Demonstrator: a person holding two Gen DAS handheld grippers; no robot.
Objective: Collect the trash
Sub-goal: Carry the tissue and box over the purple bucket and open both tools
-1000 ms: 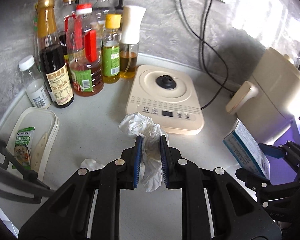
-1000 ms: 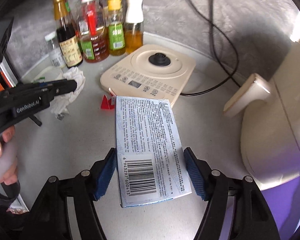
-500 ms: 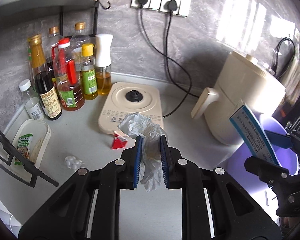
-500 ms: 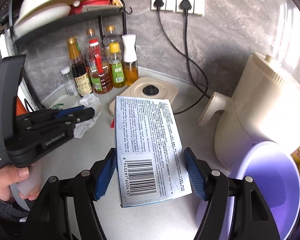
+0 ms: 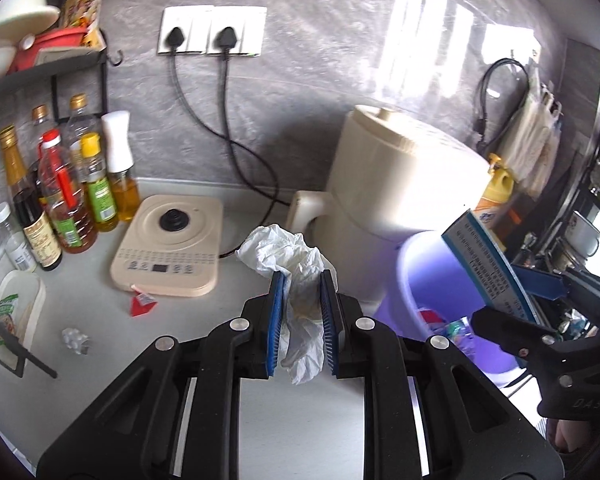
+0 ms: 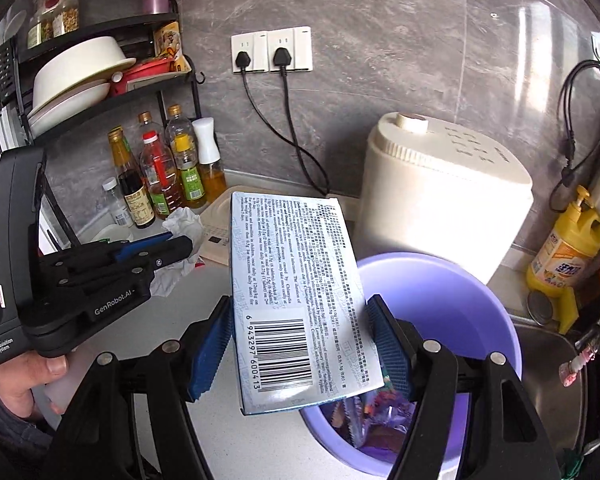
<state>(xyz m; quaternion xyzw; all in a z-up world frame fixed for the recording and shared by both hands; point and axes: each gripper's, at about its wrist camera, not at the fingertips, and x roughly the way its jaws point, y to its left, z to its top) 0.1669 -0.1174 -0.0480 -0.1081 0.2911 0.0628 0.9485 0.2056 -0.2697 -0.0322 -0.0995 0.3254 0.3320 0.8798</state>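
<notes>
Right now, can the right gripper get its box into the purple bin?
Probably yes. The right gripper holds the box over the purple bin's near rim; the mouth is open, with only wrappers at the bottom.

The counter holds one purple bin (image 6: pixel 480 300), one cream cooker (image 5: pixel 400 184) and one flat hotplate (image 5: pixel 168 248). Two plugs (image 6: pixel 242 59) sit in the wall sockets. One crumpled tissue (image 5: pixel 296 264), one printed box (image 6: pixel 300 292) and one yellow soap bottle (image 6: pixel 564 256) show.

Cluttered counter (image 5: pixel 100 320): bottles (image 5: pixel 60 200), hotplate (image 5: pixel 168 248), basin (image 6: pixel 480 304).
</notes>
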